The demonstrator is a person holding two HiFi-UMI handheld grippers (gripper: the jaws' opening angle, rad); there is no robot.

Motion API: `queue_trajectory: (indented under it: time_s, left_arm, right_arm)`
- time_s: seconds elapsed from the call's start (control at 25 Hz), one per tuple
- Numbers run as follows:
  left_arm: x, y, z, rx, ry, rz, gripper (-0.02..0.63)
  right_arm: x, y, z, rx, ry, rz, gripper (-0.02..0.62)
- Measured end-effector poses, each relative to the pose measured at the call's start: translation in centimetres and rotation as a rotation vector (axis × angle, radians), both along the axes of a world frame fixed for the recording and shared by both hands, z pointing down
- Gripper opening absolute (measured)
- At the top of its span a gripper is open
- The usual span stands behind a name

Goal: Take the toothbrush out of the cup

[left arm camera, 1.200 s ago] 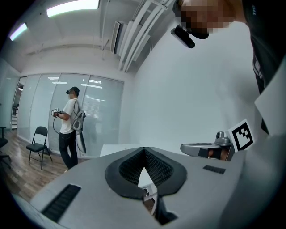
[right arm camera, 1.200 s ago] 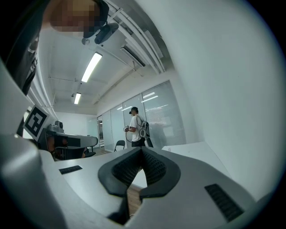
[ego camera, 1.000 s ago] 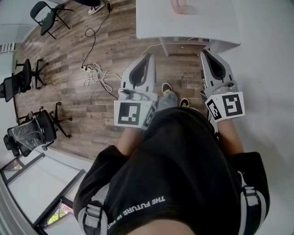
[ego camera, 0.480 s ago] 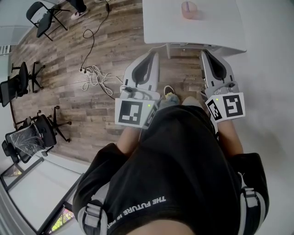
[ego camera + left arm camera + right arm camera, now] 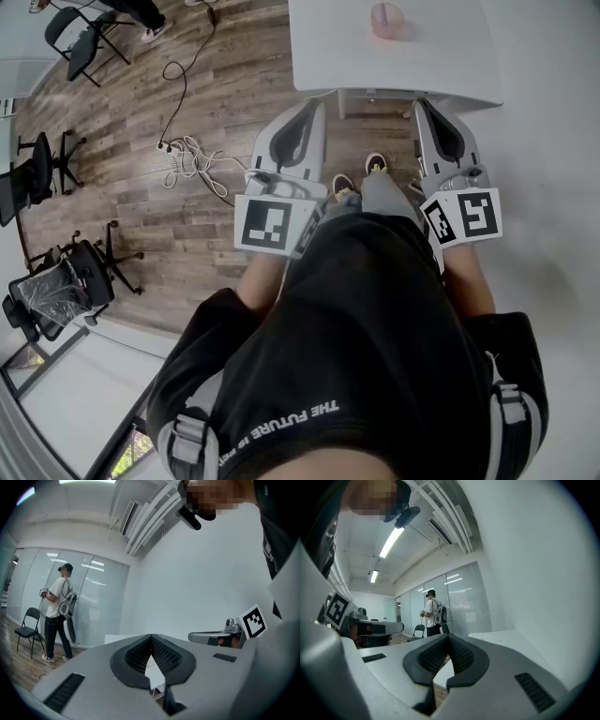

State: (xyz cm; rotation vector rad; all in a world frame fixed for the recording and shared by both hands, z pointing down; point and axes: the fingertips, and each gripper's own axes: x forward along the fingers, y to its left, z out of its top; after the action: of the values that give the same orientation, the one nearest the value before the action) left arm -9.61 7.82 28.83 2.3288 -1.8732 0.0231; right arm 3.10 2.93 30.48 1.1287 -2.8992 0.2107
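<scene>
A pink cup (image 5: 385, 19) stands on the white table (image 5: 450, 56) at the top of the head view; I cannot make out a toothbrush in it. Both grippers hang in front of the person's body, short of the table's near edge. My left gripper (image 5: 308, 111) points at the table, its jaws shut with nothing between them (image 5: 151, 637). My right gripper (image 5: 427, 107) is level with it on the right, also shut and empty (image 5: 449, 639). Neither gripper view shows the cup.
Wood floor lies below, with a cable and power strip (image 5: 187, 150) to the left. Black office chairs (image 5: 56, 281) stand along the left edge. Another person (image 5: 58, 611) stands by a glass wall. A white wall (image 5: 553, 141) runs along the right.
The table and cup have slid lower in the head view, closer to the grippers. The person's feet have stepped forward. Both grippers stay shut and held as before.
</scene>
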Motion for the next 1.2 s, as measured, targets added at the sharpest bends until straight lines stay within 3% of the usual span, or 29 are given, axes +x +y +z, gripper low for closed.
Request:
queue_trajectory:
  time_s: [1.2]
  left_arm:
    - [1.8,-12.6,0.5,-0.054,-0.045,-0.062,0.020]
  right_arm:
    - [2.1,-13.5,1.9,-0.057,-0.046,-0.031,0.015]
